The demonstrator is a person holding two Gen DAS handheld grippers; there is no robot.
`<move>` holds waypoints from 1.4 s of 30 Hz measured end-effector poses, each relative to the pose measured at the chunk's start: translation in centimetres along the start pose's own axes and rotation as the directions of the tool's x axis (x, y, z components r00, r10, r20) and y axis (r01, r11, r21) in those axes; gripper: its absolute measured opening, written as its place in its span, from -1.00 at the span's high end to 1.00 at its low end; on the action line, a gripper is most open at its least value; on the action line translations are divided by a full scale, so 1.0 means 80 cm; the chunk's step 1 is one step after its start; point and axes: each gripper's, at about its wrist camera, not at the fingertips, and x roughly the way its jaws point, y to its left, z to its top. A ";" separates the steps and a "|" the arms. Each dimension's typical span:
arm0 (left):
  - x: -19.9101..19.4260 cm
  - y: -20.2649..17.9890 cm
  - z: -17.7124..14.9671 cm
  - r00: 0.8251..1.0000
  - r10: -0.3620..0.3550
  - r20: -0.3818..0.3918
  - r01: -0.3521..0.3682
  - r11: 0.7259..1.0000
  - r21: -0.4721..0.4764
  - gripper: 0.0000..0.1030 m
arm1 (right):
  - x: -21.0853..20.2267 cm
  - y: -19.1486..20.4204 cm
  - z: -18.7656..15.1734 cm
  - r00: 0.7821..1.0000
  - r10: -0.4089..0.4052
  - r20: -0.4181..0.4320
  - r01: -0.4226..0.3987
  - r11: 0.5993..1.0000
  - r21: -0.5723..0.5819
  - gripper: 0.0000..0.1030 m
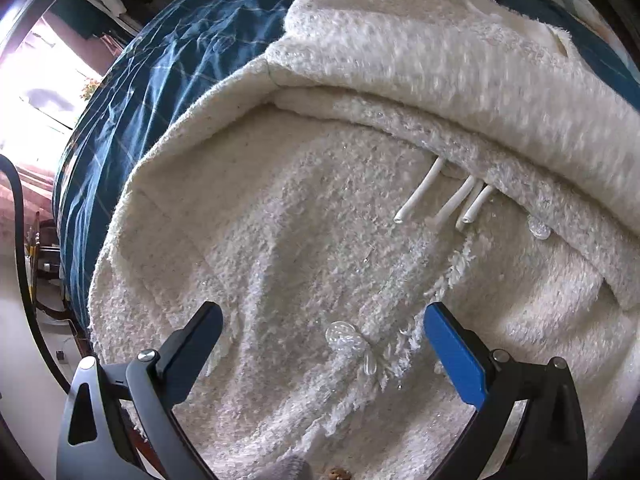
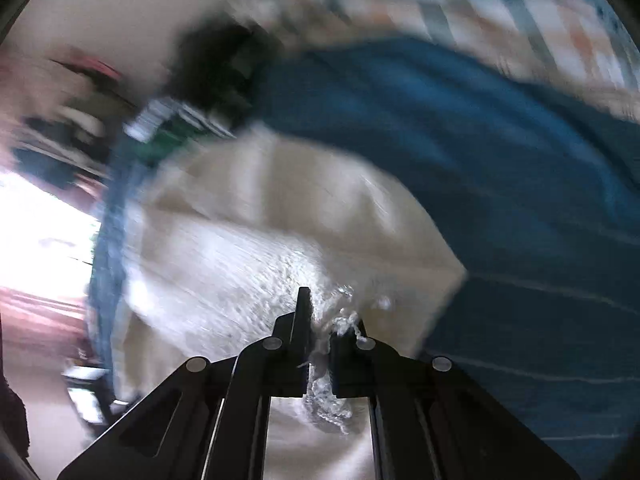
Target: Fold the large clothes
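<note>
Fleece coat (image 1: pixel 304 216) on blue bedspread (image 1: pixel 172 64), R gripper (image 2: pixel 320 344) pinching its edge.

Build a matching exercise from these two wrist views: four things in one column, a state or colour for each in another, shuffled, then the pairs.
Things:
1. left gripper
2. right gripper
3. bedspread
4. cords

States:
A. shut on fuzzy fabric
B. white, poking out from under a fold
C. open above the cream coat
D. dark blue, under the coat

Pairs: 1-C, 2-A, 3-D, 4-B

Fluffy cream coat (image 1: pixel 320 240), partly folded, on bed
</note>
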 end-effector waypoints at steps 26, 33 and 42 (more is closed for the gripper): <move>0.116 0.100 0.200 0.923 0.382 0.055 -0.377 0.923 -0.075 -1.00 | -0.002 0.047 -0.019 0.999 0.038 -0.027 -0.035 0.996 0.083 0.12; 0.126 0.126 0.204 0.963 0.268 0.011 -0.262 0.948 -0.184 -1.00 | 0.067 0.036 -0.019 0.987 -0.093 -0.131 0.100 0.994 0.045 0.15; 0.036 0.136 0.104 0.951 0.298 0.087 -0.297 0.954 -0.032 -1.00 | 0.023 0.089 -0.058 0.983 -0.103 -0.149 0.107 0.994 0.021 0.11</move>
